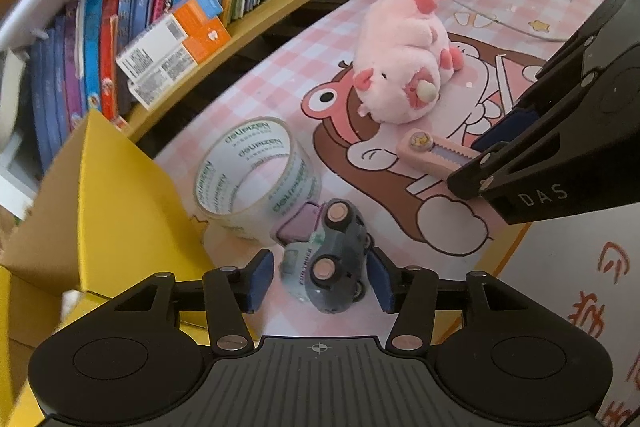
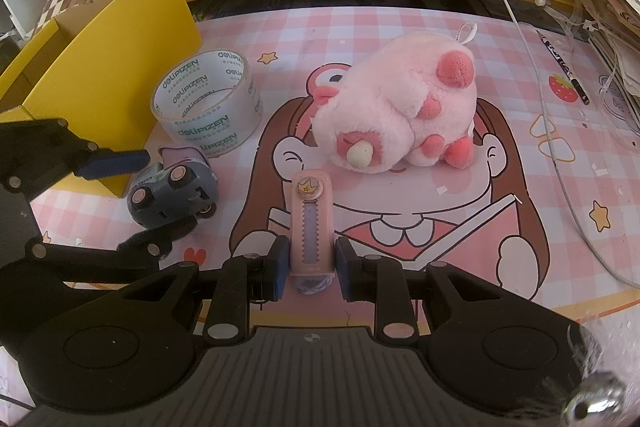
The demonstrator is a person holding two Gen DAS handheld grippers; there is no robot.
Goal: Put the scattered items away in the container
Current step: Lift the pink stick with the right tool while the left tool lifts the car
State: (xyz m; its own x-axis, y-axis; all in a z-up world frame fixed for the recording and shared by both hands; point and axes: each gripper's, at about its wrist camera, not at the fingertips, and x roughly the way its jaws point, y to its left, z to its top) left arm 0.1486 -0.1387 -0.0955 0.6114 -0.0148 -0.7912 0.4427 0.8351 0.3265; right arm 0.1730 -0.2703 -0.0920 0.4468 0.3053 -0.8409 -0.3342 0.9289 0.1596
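Grey toy car (image 1: 336, 259) between open jaws.

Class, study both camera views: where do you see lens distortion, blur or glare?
Left wrist view: the bookshelf bows into an arc, and the yellow box looks slightly smeared. Right wrist view: sharper overall; straight edges curve near the rim; the tape roll shows faint sheen.

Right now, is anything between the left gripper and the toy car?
Nothing visible: the left gripper already straddles the toy car, which lies on its side, fingers open on either side. The tape roll sits just beyond it.
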